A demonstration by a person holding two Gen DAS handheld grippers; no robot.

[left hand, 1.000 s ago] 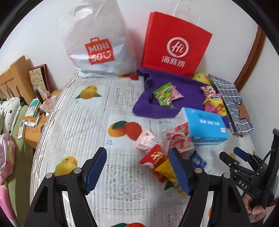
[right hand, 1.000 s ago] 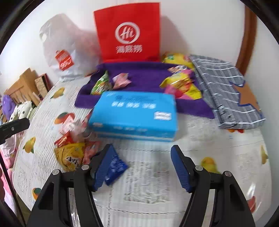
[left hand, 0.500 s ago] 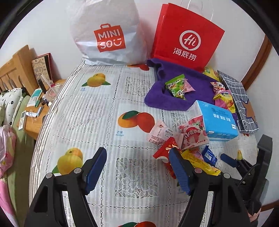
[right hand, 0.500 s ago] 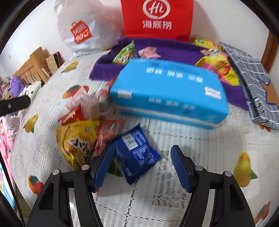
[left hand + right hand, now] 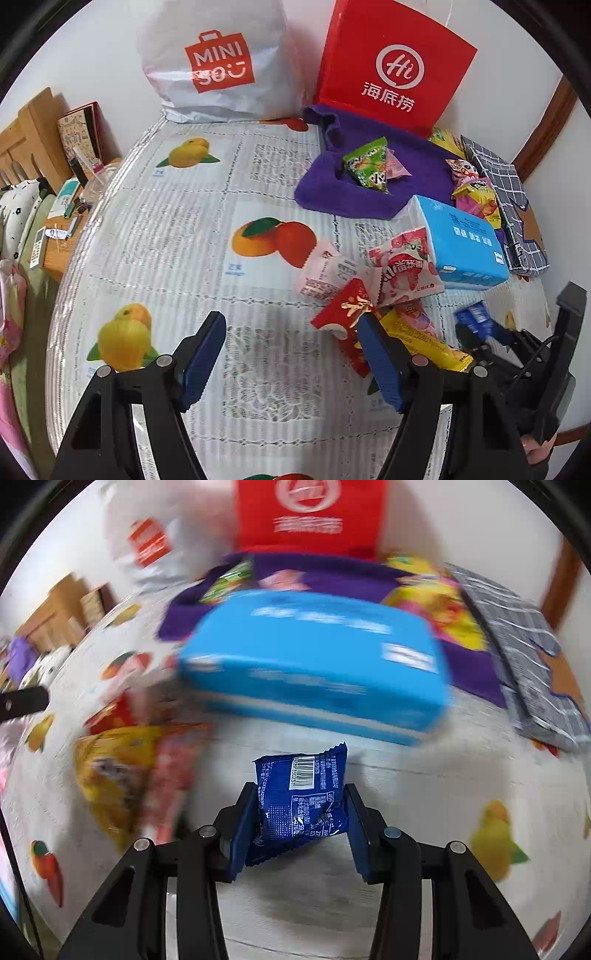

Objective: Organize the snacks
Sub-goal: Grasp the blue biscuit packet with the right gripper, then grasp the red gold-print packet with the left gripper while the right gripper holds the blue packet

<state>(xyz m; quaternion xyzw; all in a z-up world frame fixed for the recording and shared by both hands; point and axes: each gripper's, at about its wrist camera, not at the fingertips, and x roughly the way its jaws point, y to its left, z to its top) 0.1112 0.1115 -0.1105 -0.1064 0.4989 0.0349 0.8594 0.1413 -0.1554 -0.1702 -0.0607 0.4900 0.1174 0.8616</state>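
Observation:
My right gripper (image 5: 300, 812) is shut on a small dark blue snack packet (image 5: 303, 801) and holds it above the tablecloth, in front of the blue tissue box (image 5: 314, 664). The packet (image 5: 474, 317) and the right gripper (image 5: 480, 338) also show at the right of the left wrist view. My left gripper (image 5: 291, 354) is open and empty over the tablecloth, left of a pile of snacks: a red packet (image 5: 343, 314), a pink strawberry packet (image 5: 406, 266) and a yellow packet (image 5: 424, 339). A green packet (image 5: 367, 168) lies on the purple towel (image 5: 354, 192).
A white MINISO bag (image 5: 218, 62) and a red paper bag (image 5: 391, 70) stand against the back wall. A grey checked cloth (image 5: 509, 195) lies at the right edge. More yellow snacks (image 5: 476, 195) sit behind the blue box. A wooden side table (image 5: 62, 229) stands left.
My right gripper moved down onto the dark blue packet, closed on it and lifted it. The left gripper drew back a little and stayed open.

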